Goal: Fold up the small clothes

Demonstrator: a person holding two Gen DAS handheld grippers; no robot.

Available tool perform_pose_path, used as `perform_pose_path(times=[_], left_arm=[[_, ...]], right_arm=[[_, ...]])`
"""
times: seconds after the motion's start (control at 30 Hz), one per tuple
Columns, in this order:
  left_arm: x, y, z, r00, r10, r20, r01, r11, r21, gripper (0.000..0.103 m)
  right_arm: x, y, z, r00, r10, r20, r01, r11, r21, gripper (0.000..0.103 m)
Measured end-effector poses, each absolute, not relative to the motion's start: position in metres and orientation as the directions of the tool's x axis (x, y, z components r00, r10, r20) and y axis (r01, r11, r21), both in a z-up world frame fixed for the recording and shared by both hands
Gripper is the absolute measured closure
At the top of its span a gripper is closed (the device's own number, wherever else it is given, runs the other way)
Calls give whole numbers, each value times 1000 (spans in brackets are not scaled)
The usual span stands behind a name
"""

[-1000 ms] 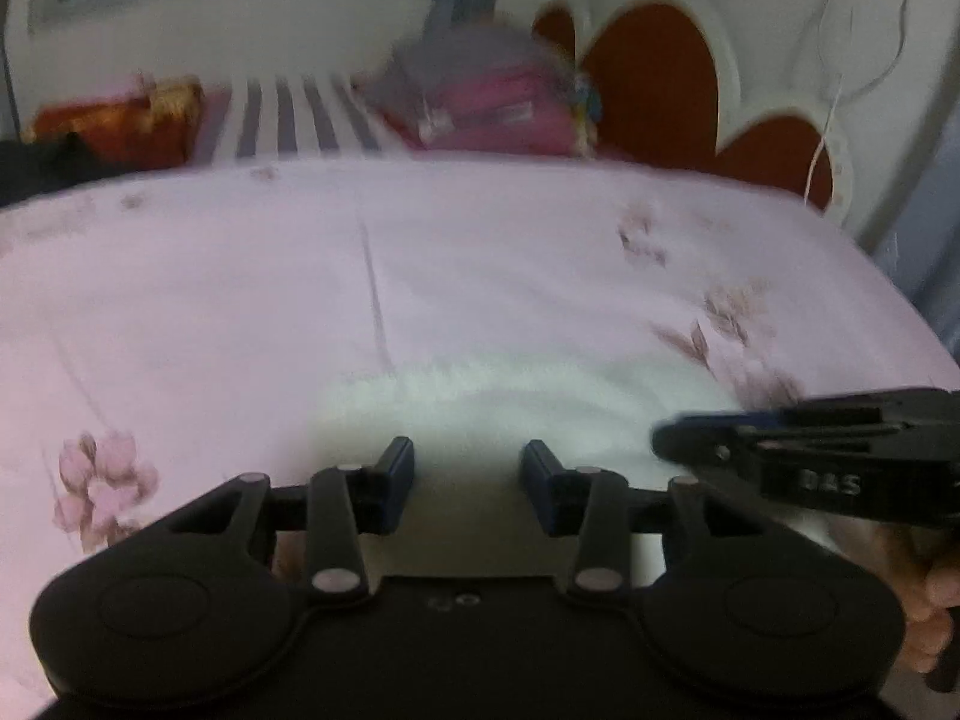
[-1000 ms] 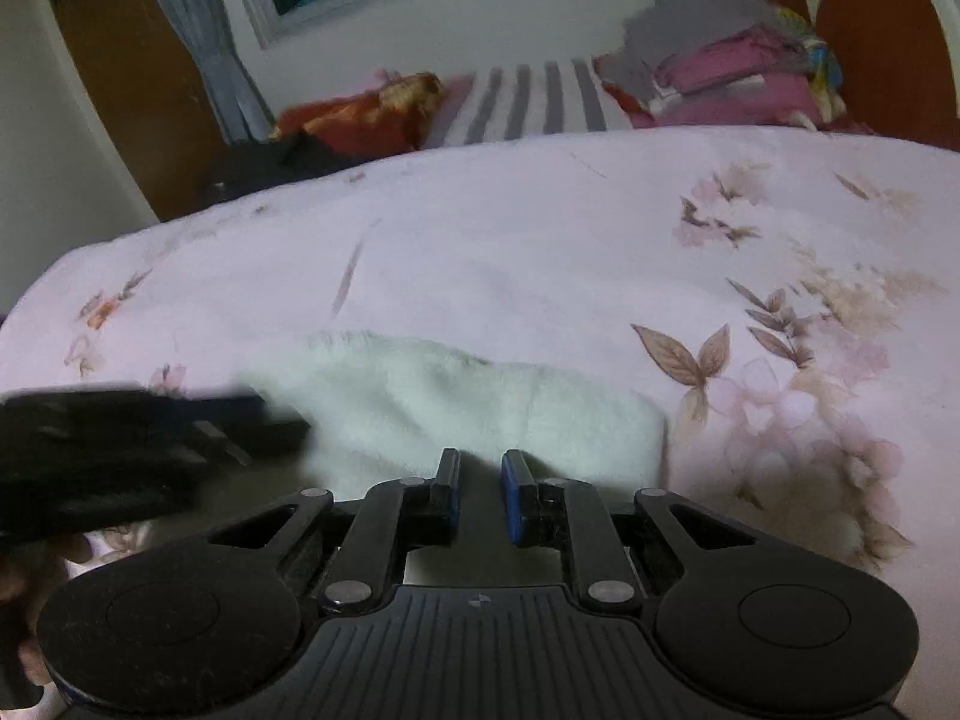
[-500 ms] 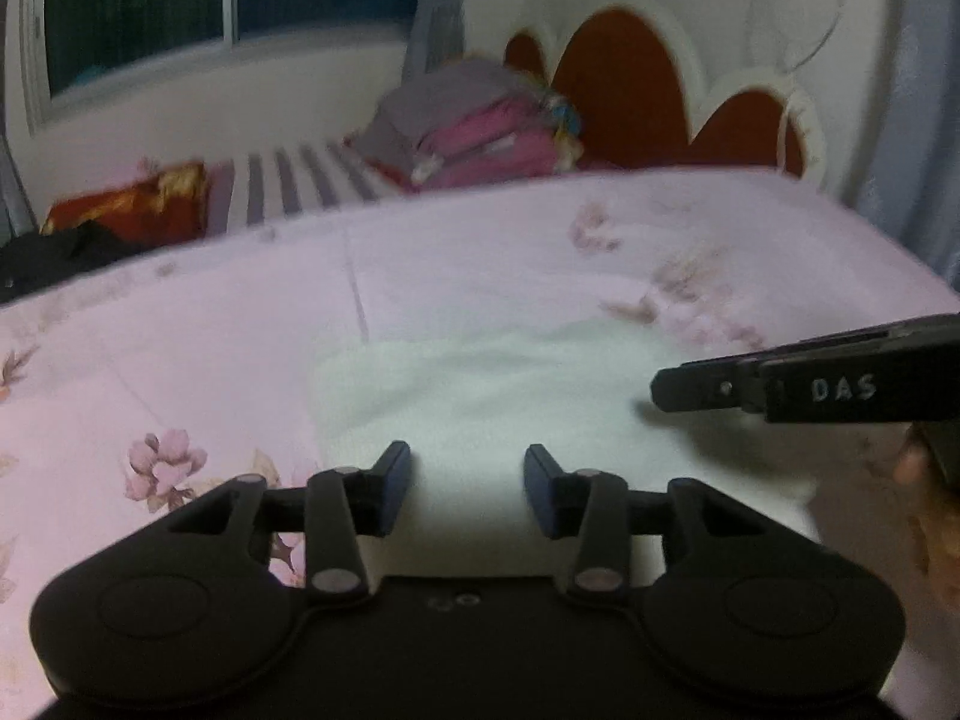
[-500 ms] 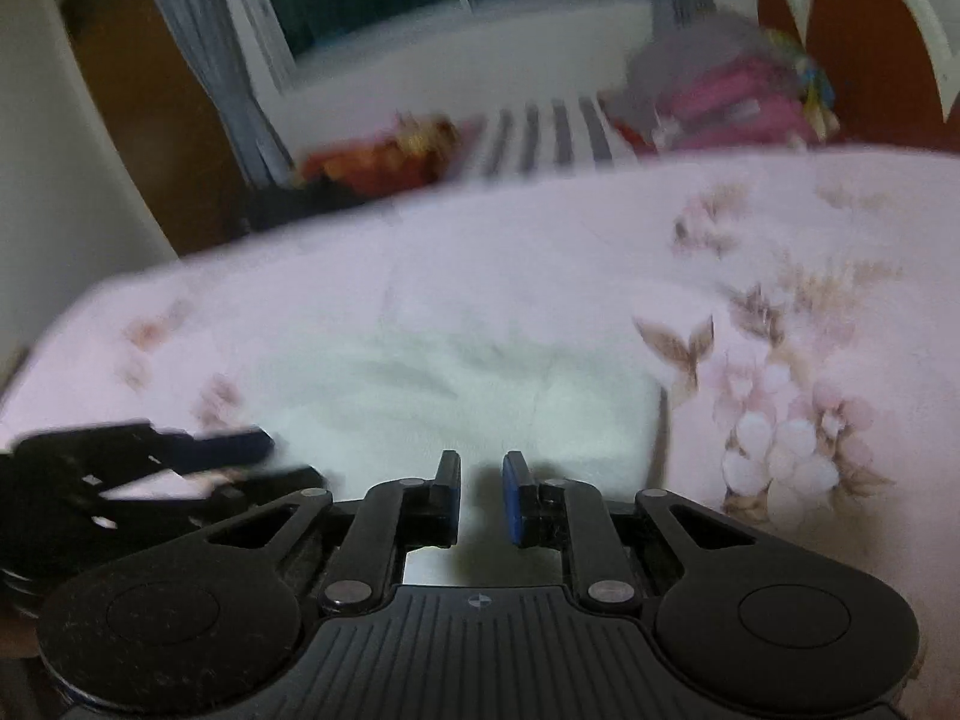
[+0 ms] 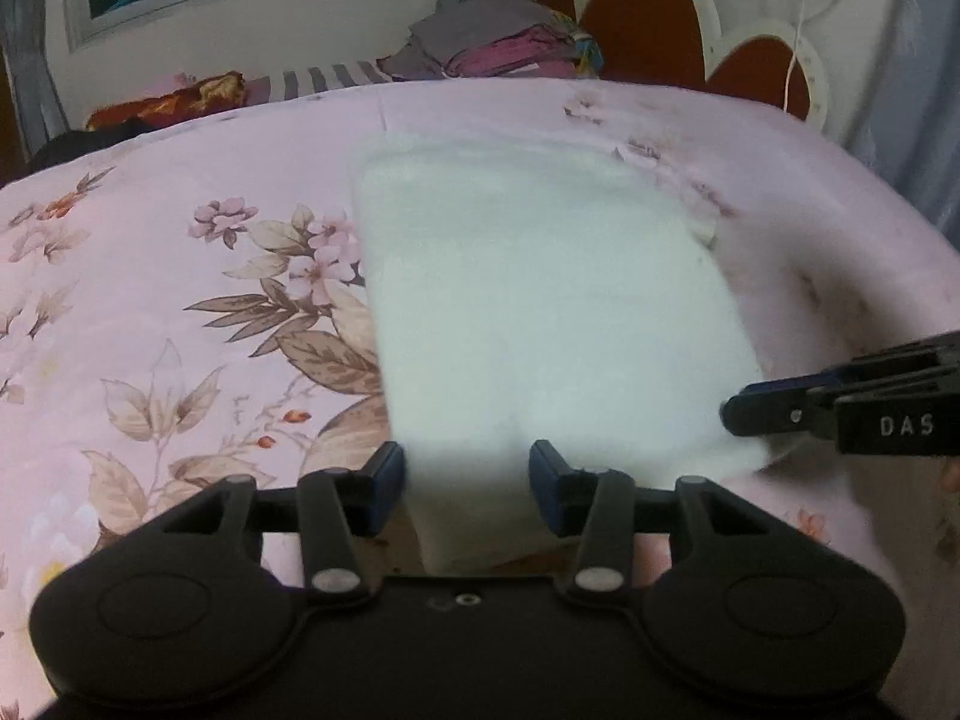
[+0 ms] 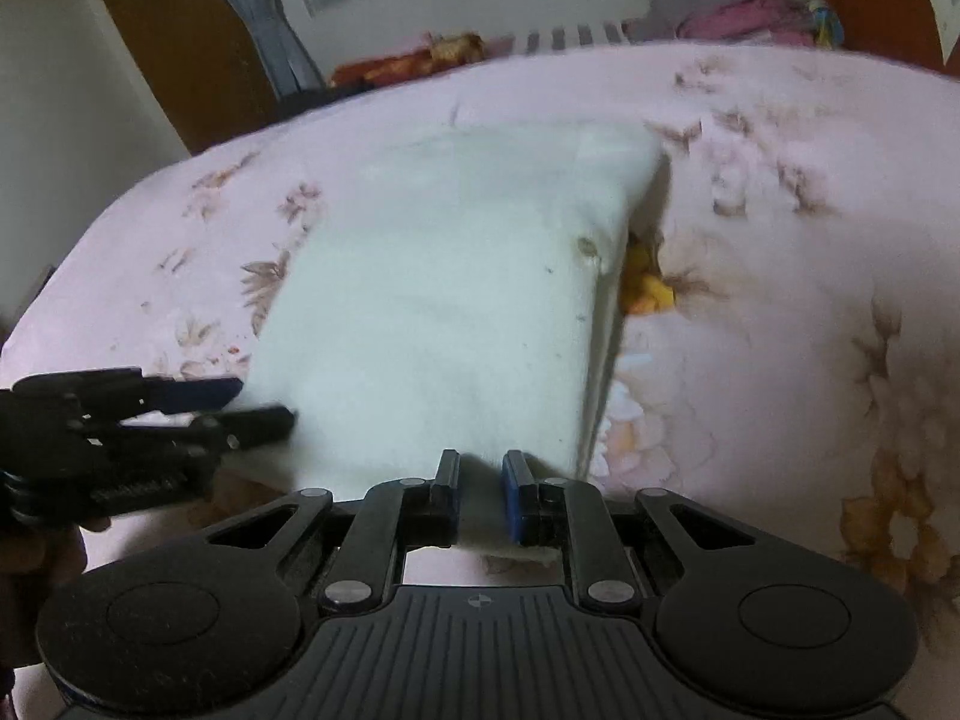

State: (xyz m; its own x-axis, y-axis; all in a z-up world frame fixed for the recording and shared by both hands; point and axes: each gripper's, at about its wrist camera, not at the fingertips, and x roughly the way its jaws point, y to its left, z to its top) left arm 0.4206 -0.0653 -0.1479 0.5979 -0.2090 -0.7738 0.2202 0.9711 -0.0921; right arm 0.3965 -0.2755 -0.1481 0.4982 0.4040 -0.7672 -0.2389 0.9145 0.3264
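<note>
Right wrist view: the right gripper (image 6: 480,495) is pinching the white cloth's (image 6: 444,300) near edge, the left gripper (image 5: 465,495) holding it half-open, both lifting it off the bed (image 5: 180,300); folding seems barely begun.

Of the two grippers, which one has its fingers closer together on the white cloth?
The right gripper: its fingers stand narrow on the white cloth, while the left gripper has a wider gap.

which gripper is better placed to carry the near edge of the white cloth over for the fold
Right. The right gripper is pinched shut on the white cloth at its near edge; the left gripper straddles that edge with visibly wider jaws.
</note>
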Motion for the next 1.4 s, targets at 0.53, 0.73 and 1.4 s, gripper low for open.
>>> perform_pose_path(times=[0.53, 0.73, 1.4], left_arm=[[523, -16, -172, 516, -451, -728, 54, 866, -498, 40], [531, -3, -181, 510, -495, -703, 14, 823, -568, 45], [521, -80, -122, 585, -221, -780, 161, 975, -156, 77]], right_arm=[[491, -363, -181, 567, 589, -576, 75, 659, 748, 25], [499, -385, -188, 563, 598, -570, 84, 645, 759, 25], [499, -317, -150, 516, 541, -664, -189, 828, 528, 77]])
